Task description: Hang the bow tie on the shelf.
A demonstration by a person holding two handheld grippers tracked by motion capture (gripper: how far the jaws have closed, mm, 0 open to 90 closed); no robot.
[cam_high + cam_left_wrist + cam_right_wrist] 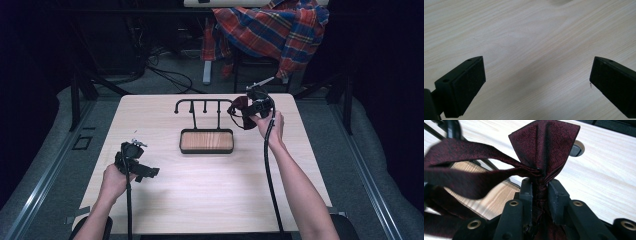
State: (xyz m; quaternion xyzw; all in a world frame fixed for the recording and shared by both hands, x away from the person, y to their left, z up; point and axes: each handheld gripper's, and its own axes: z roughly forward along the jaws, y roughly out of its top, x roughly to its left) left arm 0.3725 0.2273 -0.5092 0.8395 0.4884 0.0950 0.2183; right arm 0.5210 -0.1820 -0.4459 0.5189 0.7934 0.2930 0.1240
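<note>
We've got the right hand-held gripper (540,192) clamped on a dark red bow tie (546,147) near the rack (202,107). Our left hand-held gripper (536,82) hangs wide open over the bare worktop (529,32).

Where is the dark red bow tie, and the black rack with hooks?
Bow tie (546,147), right gripper view, on its upper wing.
Hook rack (193,113), high view, on its upright post.

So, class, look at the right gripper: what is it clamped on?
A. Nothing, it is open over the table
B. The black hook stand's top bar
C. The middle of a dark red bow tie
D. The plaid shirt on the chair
C: in the right gripper view the right gripper has its jaws closed on the knot of the dark red bow tie, its strap trailing off to one side.
</note>
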